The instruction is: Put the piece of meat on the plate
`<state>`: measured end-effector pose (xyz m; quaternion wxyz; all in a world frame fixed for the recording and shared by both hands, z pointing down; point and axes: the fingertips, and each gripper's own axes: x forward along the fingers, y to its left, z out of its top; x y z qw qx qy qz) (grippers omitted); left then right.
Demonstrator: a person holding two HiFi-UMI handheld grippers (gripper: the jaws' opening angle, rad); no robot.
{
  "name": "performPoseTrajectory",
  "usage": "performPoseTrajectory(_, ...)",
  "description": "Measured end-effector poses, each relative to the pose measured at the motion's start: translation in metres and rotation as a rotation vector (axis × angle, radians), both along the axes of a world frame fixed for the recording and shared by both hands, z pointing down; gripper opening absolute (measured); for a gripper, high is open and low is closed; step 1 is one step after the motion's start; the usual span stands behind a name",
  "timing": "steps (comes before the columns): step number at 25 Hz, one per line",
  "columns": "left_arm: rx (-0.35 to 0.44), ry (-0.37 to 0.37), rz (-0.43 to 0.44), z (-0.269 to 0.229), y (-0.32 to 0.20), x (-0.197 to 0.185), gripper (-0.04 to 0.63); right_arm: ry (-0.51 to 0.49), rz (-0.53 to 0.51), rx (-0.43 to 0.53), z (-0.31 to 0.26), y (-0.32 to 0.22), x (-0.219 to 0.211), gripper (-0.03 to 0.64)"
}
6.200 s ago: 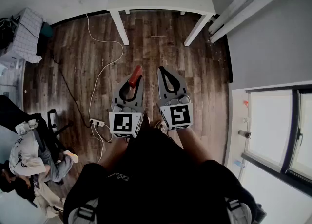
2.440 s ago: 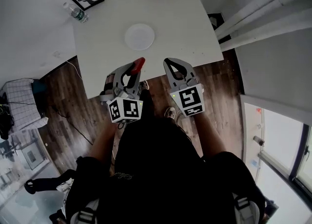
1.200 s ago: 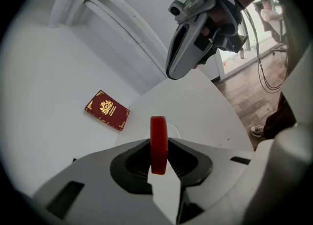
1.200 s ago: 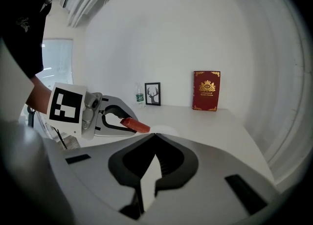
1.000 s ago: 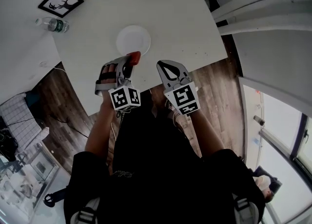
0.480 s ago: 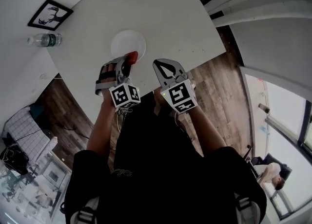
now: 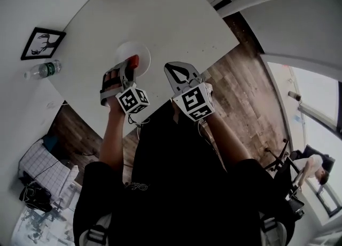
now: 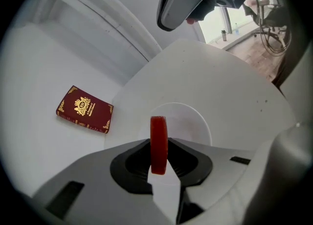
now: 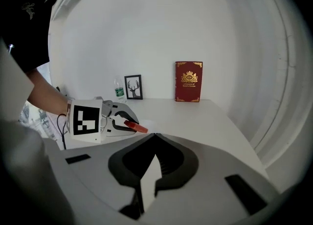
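though near the plate (image 8: 191, 123), red book (image 8: 84, 110) apart

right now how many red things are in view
2: the piece of meat clamped in the left tool above the plate, and a red book upright far back on the table.

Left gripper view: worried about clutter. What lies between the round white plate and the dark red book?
Only bare white table separates the round white plate from the dark red book, in the left gripper view.

meat (image 8: 158, 143): red | plate (image 8: 191, 121): white | table (image 7: 176, 20): white | book (image 8: 84, 109): maroon, gold crest | floor (image 7: 240, 79): brown wood grain
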<state>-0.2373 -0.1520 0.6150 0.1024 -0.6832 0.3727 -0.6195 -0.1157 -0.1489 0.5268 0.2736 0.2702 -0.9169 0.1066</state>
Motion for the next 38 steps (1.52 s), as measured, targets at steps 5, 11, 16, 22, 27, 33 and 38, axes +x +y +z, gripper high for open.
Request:
performPoseTrajectory(5,0.005,-0.051,0.024,0.005,-0.010,-0.006,0.089,0.002,0.007,0.005,0.000,0.000,0.000,0.021)
performPoseTrajectory(11,0.022,-0.106,0.069,0.009,-0.014,-0.008,0.089,0.029,0.006,-0.010,0.003,0.008,0.000,0.021)
performPoseTrajectory(16,0.032,-0.128,0.092,0.010,-0.017,-0.008,0.089,0.042,0.020,-0.014,0.005,0.012,0.001,0.021)
performPoseTrajectory(22,0.040,-0.162,0.104,0.015,-0.018,-0.009,0.089,0.032,0.021,-0.004,0.001,0.015,0.000,0.021)
performPoseTrajectory(27,0.040,-0.147,0.098,0.015,-0.019,-0.008,0.089,0.043,0.026,-0.003,-0.001,0.016,0.003,0.021)
performPoseTrajectory(33,0.026,-0.134,0.106,0.018,-0.017,-0.007,0.091,0.022,0.027,0.012,-0.008,0.015,-0.001,0.021)
performPoseTrajectory(38,-0.027,-0.084,0.081,0.021,-0.015,-0.006,0.116,0.026,0.022,0.011,-0.009,0.015,-0.001,0.021)
